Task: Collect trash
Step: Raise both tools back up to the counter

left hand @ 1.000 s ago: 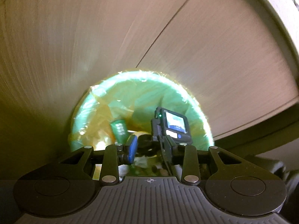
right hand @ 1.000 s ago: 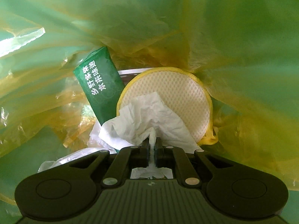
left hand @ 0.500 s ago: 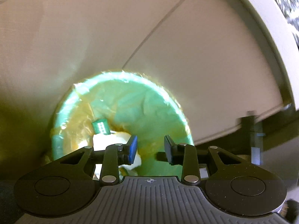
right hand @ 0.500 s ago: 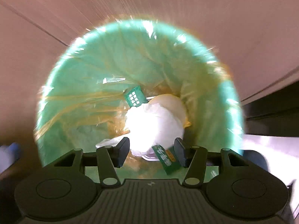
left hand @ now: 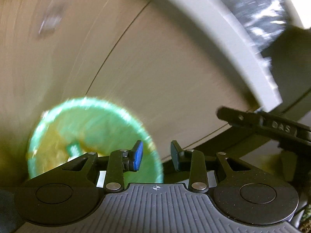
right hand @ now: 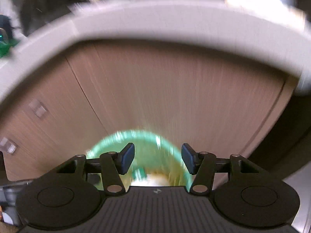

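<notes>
A green bin lined with a yellowish bag (left hand: 93,136) stands on the floor against wooden cabinet doors. Blurred trash lies inside, a green packet (left hand: 73,149) among it. My left gripper (left hand: 156,158) hangs above the bin's right rim, open with nothing between its blue pads. In the right wrist view the bin (right hand: 140,155) is small and far below, with white tissue (right hand: 153,181) in it. My right gripper (right hand: 157,160) is high above the bin. Its jaws are opening and nothing is between them. The right gripper's black body (left hand: 272,128) shows at the left view's right edge.
Wooden cabinet doors (right hand: 175,97) rise behind the bin, under a pale countertop edge (right hand: 155,25). Blurred items (right hand: 5,44) sit on the counter at the far left. Small clear stickers (right hand: 37,109) mark the left door.
My right gripper let go of the white tissue inside the bin, opened, and rose far above it. My left gripper also lifted, so the bin looks smaller and sits further left.
</notes>
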`<action>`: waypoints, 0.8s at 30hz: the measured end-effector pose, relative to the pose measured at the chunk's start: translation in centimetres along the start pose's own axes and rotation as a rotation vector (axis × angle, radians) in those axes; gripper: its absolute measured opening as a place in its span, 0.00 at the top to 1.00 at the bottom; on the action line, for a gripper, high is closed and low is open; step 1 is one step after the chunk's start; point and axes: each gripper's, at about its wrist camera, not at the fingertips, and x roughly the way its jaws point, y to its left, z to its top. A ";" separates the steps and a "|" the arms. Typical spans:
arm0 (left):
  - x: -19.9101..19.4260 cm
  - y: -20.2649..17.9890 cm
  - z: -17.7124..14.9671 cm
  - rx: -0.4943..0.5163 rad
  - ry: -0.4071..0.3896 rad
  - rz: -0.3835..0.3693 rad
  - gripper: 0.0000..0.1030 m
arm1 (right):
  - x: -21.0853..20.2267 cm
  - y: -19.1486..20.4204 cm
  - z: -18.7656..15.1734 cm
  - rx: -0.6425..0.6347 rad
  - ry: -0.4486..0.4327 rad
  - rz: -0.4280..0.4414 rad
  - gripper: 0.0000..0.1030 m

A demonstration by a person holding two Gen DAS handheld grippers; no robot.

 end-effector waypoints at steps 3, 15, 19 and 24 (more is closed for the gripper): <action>-3.4 -4.0 1.8 0.084 -0.100 -0.009 0.66 | -3.5 1.0 1.9 -0.038 -0.115 0.032 0.41; -21.1 -15.7 7.5 0.257 -0.432 0.115 0.68 | -14.5 7.8 8.7 -0.238 -0.403 0.211 0.37; -25.7 -16.0 9.0 0.257 -0.481 0.237 0.68 | -16.6 11.0 10.1 -0.302 -0.458 0.300 0.34; -30.1 -11.3 10.7 0.142 -0.547 0.399 0.68 | -17.2 14.9 10.3 -0.404 -0.455 0.376 0.34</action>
